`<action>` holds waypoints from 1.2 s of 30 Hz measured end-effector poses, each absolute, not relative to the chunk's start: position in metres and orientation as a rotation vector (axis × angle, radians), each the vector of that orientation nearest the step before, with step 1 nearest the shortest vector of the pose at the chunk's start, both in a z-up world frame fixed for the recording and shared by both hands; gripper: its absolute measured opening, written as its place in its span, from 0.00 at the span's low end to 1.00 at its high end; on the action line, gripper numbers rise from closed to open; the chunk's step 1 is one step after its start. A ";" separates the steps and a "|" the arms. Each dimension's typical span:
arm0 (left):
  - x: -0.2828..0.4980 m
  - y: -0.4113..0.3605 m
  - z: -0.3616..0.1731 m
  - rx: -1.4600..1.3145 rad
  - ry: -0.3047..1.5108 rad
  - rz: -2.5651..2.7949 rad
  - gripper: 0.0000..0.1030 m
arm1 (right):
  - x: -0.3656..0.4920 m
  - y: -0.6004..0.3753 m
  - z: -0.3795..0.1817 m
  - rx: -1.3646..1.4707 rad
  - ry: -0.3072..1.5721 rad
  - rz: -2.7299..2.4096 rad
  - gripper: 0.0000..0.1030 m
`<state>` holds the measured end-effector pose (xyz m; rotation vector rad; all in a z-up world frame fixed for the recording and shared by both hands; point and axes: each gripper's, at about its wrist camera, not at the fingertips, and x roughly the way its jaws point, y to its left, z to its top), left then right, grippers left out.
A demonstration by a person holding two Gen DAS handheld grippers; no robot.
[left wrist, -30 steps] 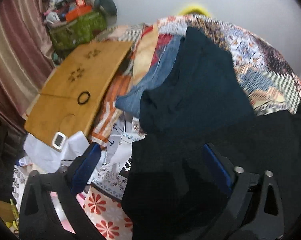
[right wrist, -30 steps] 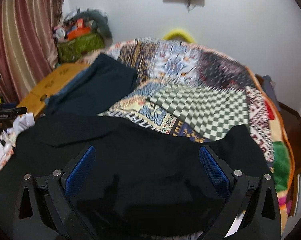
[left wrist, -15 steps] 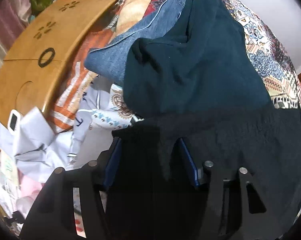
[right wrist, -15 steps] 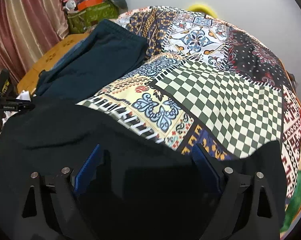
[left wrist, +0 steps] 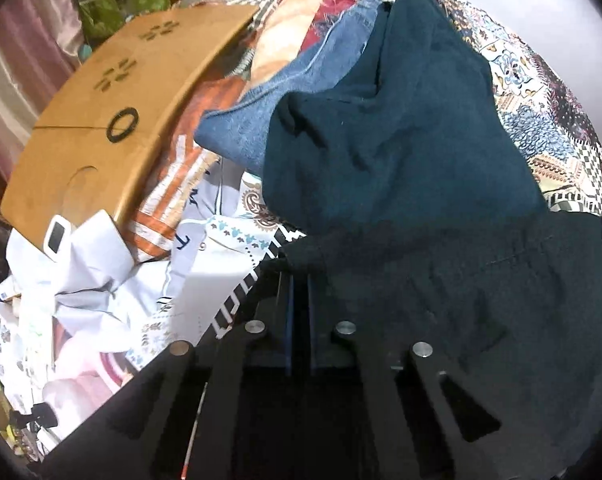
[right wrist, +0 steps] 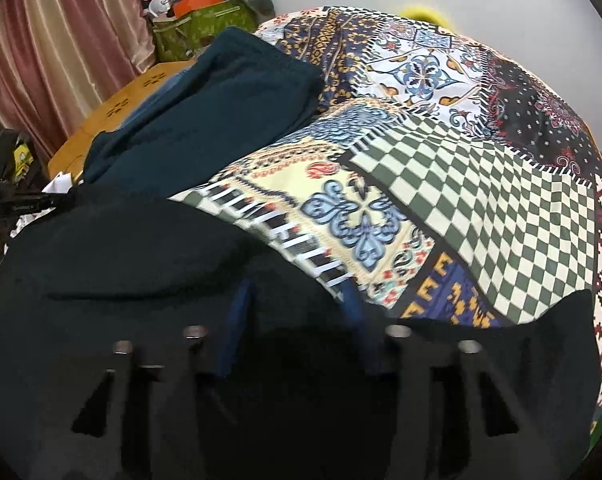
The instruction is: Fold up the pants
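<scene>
The black pants (left wrist: 481, 312) are spread over the near edge of a bed covered by a patchwork quilt (right wrist: 481, 184), and both views are filled by them along the bottom. Only in the left wrist view are seen a wooden board (left wrist: 101, 128) with a black ring (left wrist: 122, 123) lying on it, crumpled white cloth (left wrist: 89, 272) beside the bed, and a blue denim garment (left wrist: 269, 120) lying under a dark teal garment (left wrist: 401, 128). In the right wrist view the wide checked and flowered panels of the quilt are laid open, a striped curtain (right wrist: 53, 60) and a green bag (right wrist: 197, 28) are seen at the back, and the teal garment is seen lying on the far left part of the bed. The left tool (left wrist: 299, 280) is pointed steeply down at the left corner of the pants; its blue pads are drawn together and are clenched on a bunched fold of the black cloth. The right tool (right wrist: 297, 312) is pointed down at the upper hem of the pants, blurred by motion; its jaws are closing with black cloth lying between them, and a gap is seen between the pads. Whether the cloth is pressed there cannot be told.
</scene>
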<state>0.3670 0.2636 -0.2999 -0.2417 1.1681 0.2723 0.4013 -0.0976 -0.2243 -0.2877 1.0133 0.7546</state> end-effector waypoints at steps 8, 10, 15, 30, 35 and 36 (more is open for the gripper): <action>0.363 0.272 -0.211 -0.151 0.957 0.344 0.00 | 0.395 -0.099 -0.186 -0.310 0.920 0.705 0.04; 0.361 0.277 -0.185 -0.094 0.882 0.414 0.00 | 0.393 -0.102 -0.164 -0.306 0.851 0.678 0.04; 0.351 0.293 -0.153 -0.183 0.841 0.313 0.00 | 0.380 -0.101 -0.140 -0.341 0.805 0.686 0.04; 0.389 0.273 -0.293 -0.372 1.184 0.217 0.64 | 0.368 -0.116 -0.191 -0.283 0.959 0.693 0.05; 0.403 0.285 -0.337 -0.516 1.286 0.202 0.64 | 0.376 -0.117 -0.212 -0.264 0.987 0.695 0.05; 0.403 0.285 -0.337 -0.524 1.271 0.209 0.61 | 0.376 -0.116 -0.214 -0.265 0.990 0.695 0.05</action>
